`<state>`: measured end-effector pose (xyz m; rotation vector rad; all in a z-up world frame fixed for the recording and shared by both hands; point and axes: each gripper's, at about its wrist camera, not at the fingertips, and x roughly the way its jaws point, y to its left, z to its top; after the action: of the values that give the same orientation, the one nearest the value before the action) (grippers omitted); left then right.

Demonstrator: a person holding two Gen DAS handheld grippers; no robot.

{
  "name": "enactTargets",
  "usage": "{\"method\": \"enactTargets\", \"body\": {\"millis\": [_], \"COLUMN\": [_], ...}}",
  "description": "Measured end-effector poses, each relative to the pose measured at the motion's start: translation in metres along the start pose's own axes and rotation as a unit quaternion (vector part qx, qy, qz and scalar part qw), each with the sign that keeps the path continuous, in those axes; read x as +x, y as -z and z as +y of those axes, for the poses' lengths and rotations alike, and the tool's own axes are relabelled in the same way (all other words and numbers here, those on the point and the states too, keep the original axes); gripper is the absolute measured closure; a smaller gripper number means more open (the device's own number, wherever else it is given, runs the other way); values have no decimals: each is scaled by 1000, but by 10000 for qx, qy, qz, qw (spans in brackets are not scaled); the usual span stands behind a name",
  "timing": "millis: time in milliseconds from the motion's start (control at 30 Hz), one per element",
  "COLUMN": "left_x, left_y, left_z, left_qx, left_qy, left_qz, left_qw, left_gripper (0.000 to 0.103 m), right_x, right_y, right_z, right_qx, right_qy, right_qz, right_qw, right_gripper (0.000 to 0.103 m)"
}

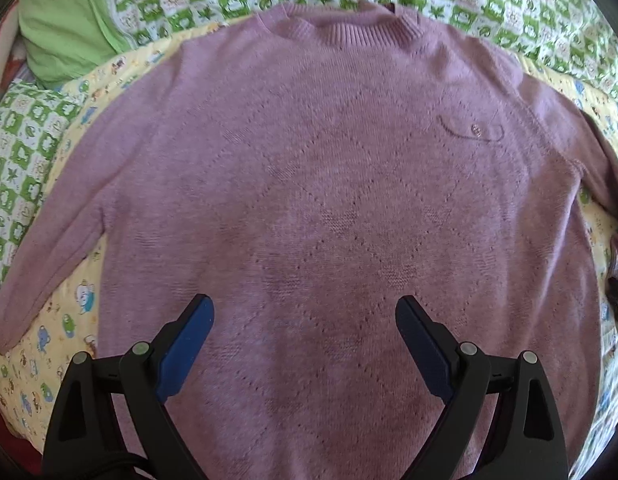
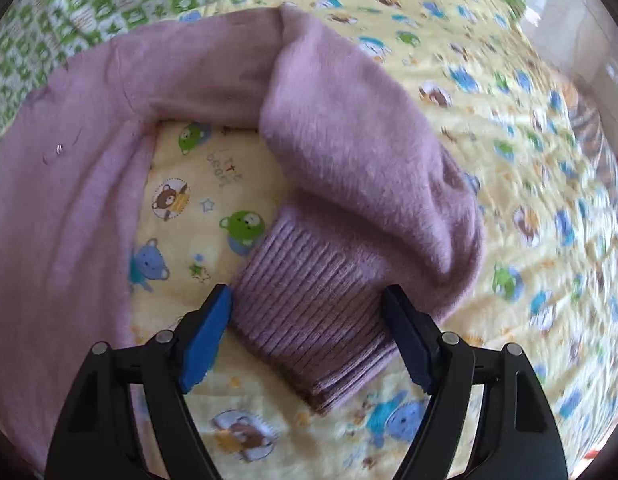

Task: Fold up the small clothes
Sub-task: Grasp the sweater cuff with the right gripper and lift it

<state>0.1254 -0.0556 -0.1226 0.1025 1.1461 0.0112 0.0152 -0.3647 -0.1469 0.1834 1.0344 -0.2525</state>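
Observation:
A mauve knitted sweater (image 1: 329, 184) lies front up and spread flat on a bed, collar at the far side, a small button pocket on its chest. My left gripper (image 1: 305, 308) hovers over the lower middle of its body, jaws wide open with nothing between them. In the right wrist view the sweater's sleeve (image 2: 349, 152) is bent back on itself, and its ribbed cuff (image 2: 309, 320) lies flat between the fingers of my right gripper (image 2: 307, 296). The blue pads (image 2: 205, 332) sit at the cuff's edges without squeezing it; the knit is not bunched.
Under the sweater is a yellow quilt (image 2: 489, 168) printed with cartoon bears. Beyond it lies a green-and-white checked cover (image 1: 469, 4), with a plain green cloth (image 1: 65, 28) at the far left. The quilt's right edge and a floor strip (image 2: 581, 12) show at the far right.

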Motion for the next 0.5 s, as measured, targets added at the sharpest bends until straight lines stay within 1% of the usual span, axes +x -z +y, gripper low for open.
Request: {"method": "enactTargets", "body": {"millis": [33, 67, 100, 167, 233, 300, 333, 367, 400, 433, 467, 500], "left_x": [3, 4, 5, 3, -1, -9, -15, -20, -24, -30, -35, -38], "left_y": [0, -1, -1, -2, -3, -4, -5, -6, -6, -7, -8, -9], "left_z": [-1, -1, -1, 2, 7, 14, 19, 24, 28, 35, 42, 48], "left_qx": [19, 31, 37, 21, -14, -53, -93, -135, -179, -247, -319, -399], "left_qy": [19, 40, 74, 121, 147, 220, 259, 281, 298, 324, 358, 400], "left_qz": [23, 33, 27, 19, -42, -97, -147, -191, -227, -268, -288, -291], "left_qw": [10000, 10000, 10000, 9999, 9999, 9997, 9995, 9993, 9991, 9988, 9984, 9980], "left_gripper": [10, 11, 12, 12, 13, 13, 13, 13, 13, 13, 13, 13], "right_x": [-1, -4, -8, -27, -52, -77, -85, -96, -109, -121, -126, -131], "right_y": [-3, -7, -11, -22, -35, -52, -59, -68, -77, -90, -99, -110], "right_z": [-1, -4, -6, -8, 6, 34, 46, 70, 96, 130, 152, 190], "right_qx": [-18, 30, 113, 331, 306, 270, 223, 114, -7, -132, -202, -396], "right_qy": [-1, -57, -161, -433, -805, -1454, -1651, -1926, -2247, -2731, -3004, -3474], "right_qz": [17, 29, 37, -105, -337, -549, -603, -685, -790, -911, -930, -904], "right_qw": [10000, 10000, 9998, 9985, 9957, 9875, 9842, 9788, 9712, 9576, 9490, 9325], "right_gripper": [50, 84, 97, 96, 96, 96, 96, 96, 96, 96, 96, 95]}}
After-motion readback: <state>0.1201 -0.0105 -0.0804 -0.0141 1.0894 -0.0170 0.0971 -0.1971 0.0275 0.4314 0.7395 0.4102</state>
